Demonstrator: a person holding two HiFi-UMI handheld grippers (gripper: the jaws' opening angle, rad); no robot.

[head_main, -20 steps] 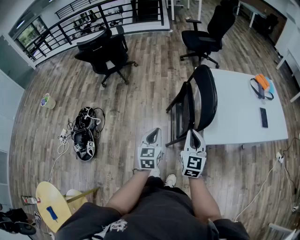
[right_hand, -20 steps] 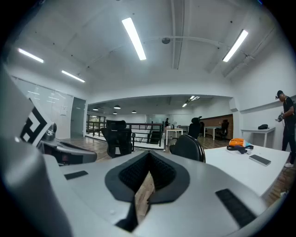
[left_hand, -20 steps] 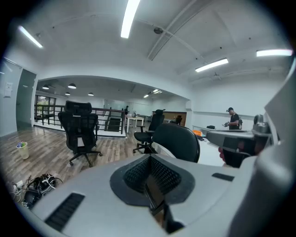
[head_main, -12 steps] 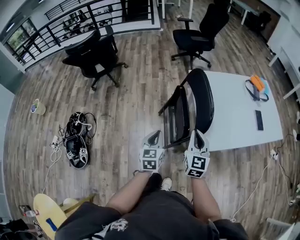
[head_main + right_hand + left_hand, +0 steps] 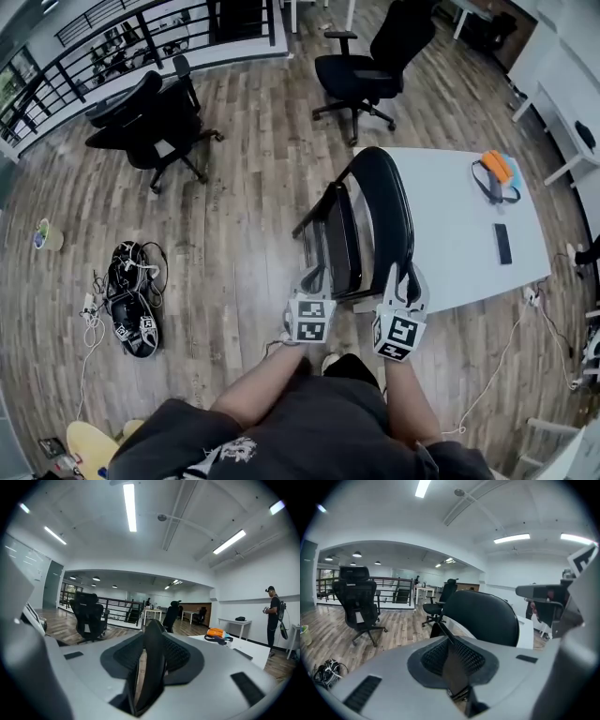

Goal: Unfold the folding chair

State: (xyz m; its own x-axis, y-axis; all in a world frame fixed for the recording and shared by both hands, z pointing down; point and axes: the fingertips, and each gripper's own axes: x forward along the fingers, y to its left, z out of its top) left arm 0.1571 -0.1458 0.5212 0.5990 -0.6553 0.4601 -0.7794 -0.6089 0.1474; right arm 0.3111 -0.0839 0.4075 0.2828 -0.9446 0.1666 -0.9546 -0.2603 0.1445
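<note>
The folding chair point(image 5: 386, 211) stands upright and folded flat on the wooden floor point(image 5: 234, 216). Its black backrest point(image 5: 380, 178) is against the near long edge of the white table point(image 5: 459, 234), and its seat point(image 5: 339, 239) is tucked up beside the backrest on the side away from the table. Both tools are at the chair's near end, just in front of the person. The left gripper point(image 5: 315, 274) points slightly downward at the lower edge of the seat and frame. Its jaws are drawn together, with only a thin dark strip showing in the seam between the pads; I cannot tell whether that strip is part of the chair. The right gripper point(image 5: 405, 277) sits at the near edge of the backrest with its jaws partly apart. In the right gripper view the backrest's black rim stands edge-on between them, and a sliver of floor shows between the rim and one pad. The two grippers are side by side, with the folded seat and backrest between and just beyond them.
</note>
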